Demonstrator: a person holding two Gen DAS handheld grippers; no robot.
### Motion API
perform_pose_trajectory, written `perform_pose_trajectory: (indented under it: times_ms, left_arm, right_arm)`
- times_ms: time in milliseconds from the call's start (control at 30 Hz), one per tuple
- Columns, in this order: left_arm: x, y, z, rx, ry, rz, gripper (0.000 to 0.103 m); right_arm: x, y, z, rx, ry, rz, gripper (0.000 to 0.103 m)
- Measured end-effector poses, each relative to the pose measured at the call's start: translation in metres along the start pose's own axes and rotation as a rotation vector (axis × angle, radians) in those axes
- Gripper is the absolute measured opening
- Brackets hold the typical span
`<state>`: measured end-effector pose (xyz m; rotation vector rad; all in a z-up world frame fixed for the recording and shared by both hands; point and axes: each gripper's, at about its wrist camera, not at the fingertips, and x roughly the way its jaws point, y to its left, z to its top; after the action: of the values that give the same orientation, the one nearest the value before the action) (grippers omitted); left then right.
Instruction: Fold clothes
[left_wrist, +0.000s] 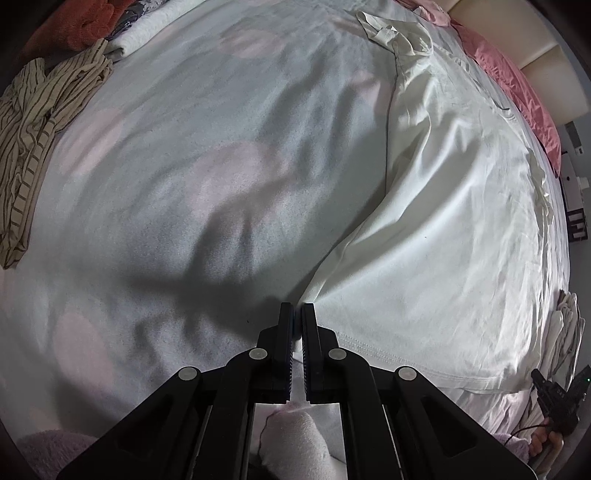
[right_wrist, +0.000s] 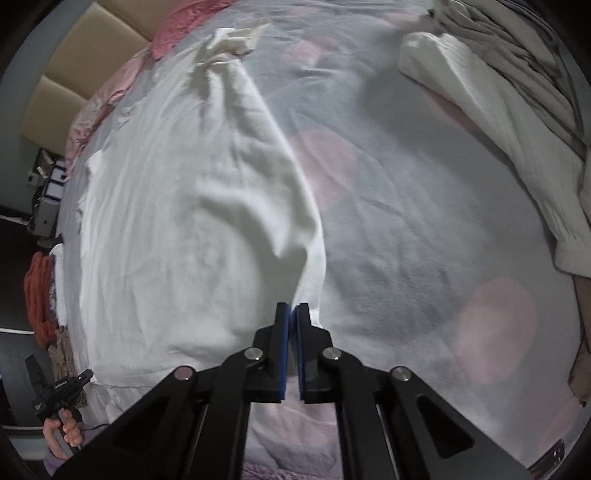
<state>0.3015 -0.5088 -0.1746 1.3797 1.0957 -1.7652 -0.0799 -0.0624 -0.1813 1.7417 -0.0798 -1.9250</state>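
A white T-shirt (left_wrist: 443, 206) lies spread flat on a bed covered by a pale grey blanket with pink spots (left_wrist: 166, 184). Seen from the left wrist camera, the left gripper (left_wrist: 298, 308) points steeply down with its two black fingers pressed together, clamping the shirt's lower corner, where the cloth gathers into a small peak at the fingertips. The shirt's stitched hem runs off to the right from there.

From the right wrist camera, the right gripper (right_wrist: 292, 308) is clenched too, its blue-padded fingers nipping the edge of the same T-shirt (right_wrist: 192, 206) along its long side fold.

Each camera catches the other hand's tool at the frame's lower edge, held in a person's hand (right_wrist: 61, 430).

A striped garment (left_wrist: 33, 147) lies crumpled at the far left of the bed, beside a folded white knit (left_wrist: 136, 35) and an orange towel (left_wrist: 81, 22). A pink pillow (left_wrist: 517, 85) sits against a padded headboard (left_wrist: 517, 33).
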Motion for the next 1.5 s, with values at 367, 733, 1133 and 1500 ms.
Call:
perform_pose_trajectory:
  times_ms: [367, 733, 1133, 1500]
  left_arm:
    - [0.002, 0.0, -0.007, -0.002, 0.008, -0.009, 0.005]
    - [0.003, -0.002, -0.017, 0.006, 0.008, -0.009, 0.005]
    - [0.007, -0.005, -0.033, 0.011, 0.009, -0.013, 0.005]
    - [-0.008, 0.0, -0.058, -0.024, -0.059, -0.106, 0.005]
  right_arm:
    - [0.005, 0.023, -0.007, -0.048, -0.001, 0.172, 0.011]
    - [0.021, 0.046, -0.009, -0.141, 0.046, -0.046, 0.019]
    - [0.041, 0.051, -0.006, -0.175, 0.099, -0.171, 0.006]
    - [-0.026, 0.014, 0.011, -0.045, -0.032, -0.188, 0.003]
